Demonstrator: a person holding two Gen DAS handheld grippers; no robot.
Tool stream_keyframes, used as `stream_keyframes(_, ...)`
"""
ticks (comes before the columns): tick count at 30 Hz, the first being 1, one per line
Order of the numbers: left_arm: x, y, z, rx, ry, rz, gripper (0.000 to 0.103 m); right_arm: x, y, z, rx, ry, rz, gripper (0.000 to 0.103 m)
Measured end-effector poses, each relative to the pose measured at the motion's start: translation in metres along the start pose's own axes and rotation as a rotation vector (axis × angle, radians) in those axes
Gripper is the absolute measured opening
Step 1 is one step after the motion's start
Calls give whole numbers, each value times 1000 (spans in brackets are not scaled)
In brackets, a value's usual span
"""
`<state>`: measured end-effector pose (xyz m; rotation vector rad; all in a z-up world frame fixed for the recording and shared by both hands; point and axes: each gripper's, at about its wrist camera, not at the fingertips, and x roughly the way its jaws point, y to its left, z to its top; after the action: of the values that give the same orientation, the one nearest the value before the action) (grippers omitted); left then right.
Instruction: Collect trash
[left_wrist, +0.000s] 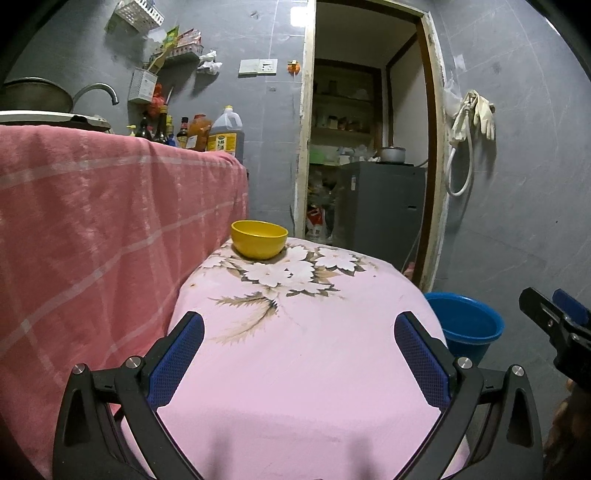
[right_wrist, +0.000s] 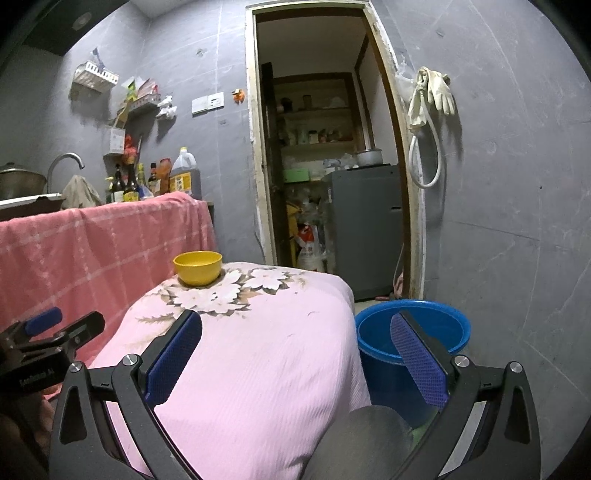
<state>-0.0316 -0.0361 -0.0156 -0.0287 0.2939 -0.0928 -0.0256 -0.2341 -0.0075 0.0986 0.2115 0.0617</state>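
Left wrist view takes in the grey tiled wall (left_wrist: 258, 155) and an open doorway (left_wrist: 369, 129), whose dim shelves hold items too small to name. Next in size, one pink checked cloth (left_wrist: 92, 221) hangs over the counter, and one pink flowered cloth (left_wrist: 295, 350) covers the table; its near edge is cut off by the frame. One blue bucket (left_wrist: 469, 321) stands on the floor just beside the table, half hidden behind the cloth here, while the right wrist view shows its open mouth (right_wrist: 413, 325), though the inside is too dark to read. One yellow bowl (left_wrist: 259, 238) sits at the table's far edge. No trash can be made out on the table in either view. The left gripper (left_wrist: 299, 325) hovers over the cloth, released and holding nothing. The right gripper (right_wrist: 295, 325) is likewise spread wide, one finger over the bucket.
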Motion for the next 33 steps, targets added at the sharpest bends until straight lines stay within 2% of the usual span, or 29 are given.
stream_keyframes(9,-10,6,-12,1,-10,38,101,-1,4,-9,-8,19,-3,103)
stream_keyframes(33,-12,13,-14,-14,-5,41,101,-2,7,-13,-11,30,4,103)
